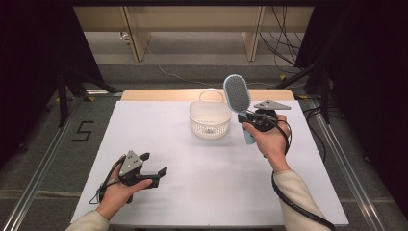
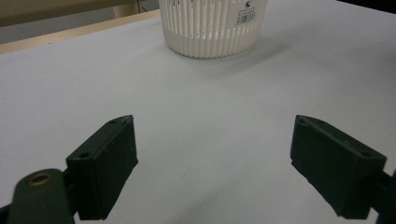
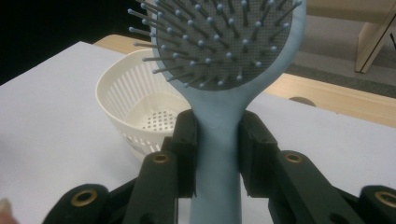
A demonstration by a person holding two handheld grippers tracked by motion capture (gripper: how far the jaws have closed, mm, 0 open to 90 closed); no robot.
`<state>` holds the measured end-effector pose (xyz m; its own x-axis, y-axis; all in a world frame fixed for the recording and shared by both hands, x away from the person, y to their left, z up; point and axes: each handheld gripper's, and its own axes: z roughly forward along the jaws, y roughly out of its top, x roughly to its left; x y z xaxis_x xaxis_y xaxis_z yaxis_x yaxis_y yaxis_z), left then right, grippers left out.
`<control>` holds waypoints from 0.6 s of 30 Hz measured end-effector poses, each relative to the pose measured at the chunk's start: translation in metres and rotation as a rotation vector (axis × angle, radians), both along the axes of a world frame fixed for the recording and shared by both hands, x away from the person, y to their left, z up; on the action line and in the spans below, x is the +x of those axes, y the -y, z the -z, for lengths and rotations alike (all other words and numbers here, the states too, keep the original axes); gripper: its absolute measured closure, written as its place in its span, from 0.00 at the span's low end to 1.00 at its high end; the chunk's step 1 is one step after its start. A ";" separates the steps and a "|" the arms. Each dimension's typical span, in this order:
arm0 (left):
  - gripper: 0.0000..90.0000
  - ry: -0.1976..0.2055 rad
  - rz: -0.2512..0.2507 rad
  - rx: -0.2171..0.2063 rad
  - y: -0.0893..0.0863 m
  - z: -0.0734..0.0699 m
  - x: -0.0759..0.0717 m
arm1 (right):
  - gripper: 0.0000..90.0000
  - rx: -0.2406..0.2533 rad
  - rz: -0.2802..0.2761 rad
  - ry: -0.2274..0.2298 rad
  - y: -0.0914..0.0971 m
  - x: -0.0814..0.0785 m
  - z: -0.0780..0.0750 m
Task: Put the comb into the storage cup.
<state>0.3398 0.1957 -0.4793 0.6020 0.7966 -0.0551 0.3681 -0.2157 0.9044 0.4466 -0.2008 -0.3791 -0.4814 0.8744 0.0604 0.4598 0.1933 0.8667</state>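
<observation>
Right gripper view shows your right gripper (image 3: pixel 217 144) clamped on the neck of the light blue hairbrush (image 3: pixel 224 56), whose bristled head stands upright just above the jaws and faces you. Beyond and to the left of those jaws sits the white basket (image 3: pixel 126 107) on the white table (image 1: pixel 159 197), with nothing in it. Your left gripper (image 2: pixel 212 163) rests low over the table with jaws wide apart and nothing between them, the basket well ahead of it.
</observation>
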 end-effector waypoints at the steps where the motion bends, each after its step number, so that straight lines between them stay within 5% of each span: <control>1: 0.16 -0.001 0.001 0.003 0.000 0.000 0.000 | 0.79 0.000 -0.001 0.000 0.000 0.000 0.000; 18: 0.16 -0.003 0.000 0.004 0.000 0.000 0.000 | 0.79 0.005 -0.001 0.013 -0.006 0.007 -0.001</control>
